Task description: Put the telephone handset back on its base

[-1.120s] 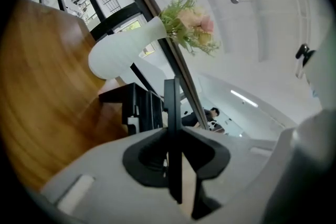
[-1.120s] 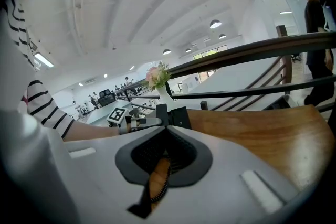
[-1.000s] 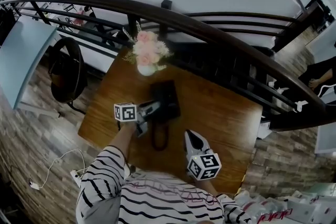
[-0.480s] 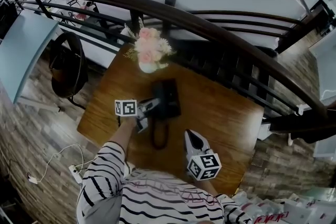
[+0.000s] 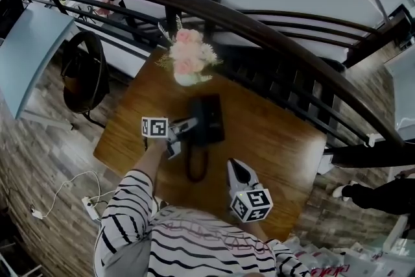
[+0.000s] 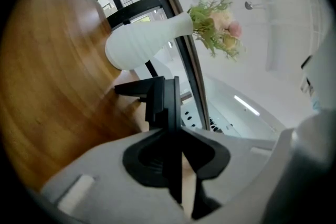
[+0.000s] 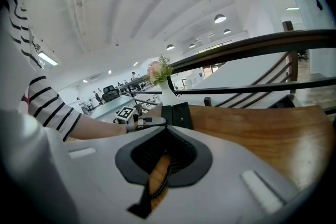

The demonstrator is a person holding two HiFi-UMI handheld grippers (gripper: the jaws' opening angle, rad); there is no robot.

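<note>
handset (image 6: 164,107) clamped in left claw (image 5: 184,129), at base (image 5: 211,117) on table (image 5: 275,139); replacing step in hand. next: settle down onto base, unclamp. right claw (image 5: 237,169) together, empty.

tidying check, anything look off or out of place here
Only the handset: the left gripper holds it at the left side of the base, not clearly seated, and its cord loops loose across the table. The vase stands upright.

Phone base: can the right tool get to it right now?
Probably yes. Bare tabletop lies between the right tool and the phone base; the coiled cord loops just beside that path, and the left tool grips the handset on its left.
</note>
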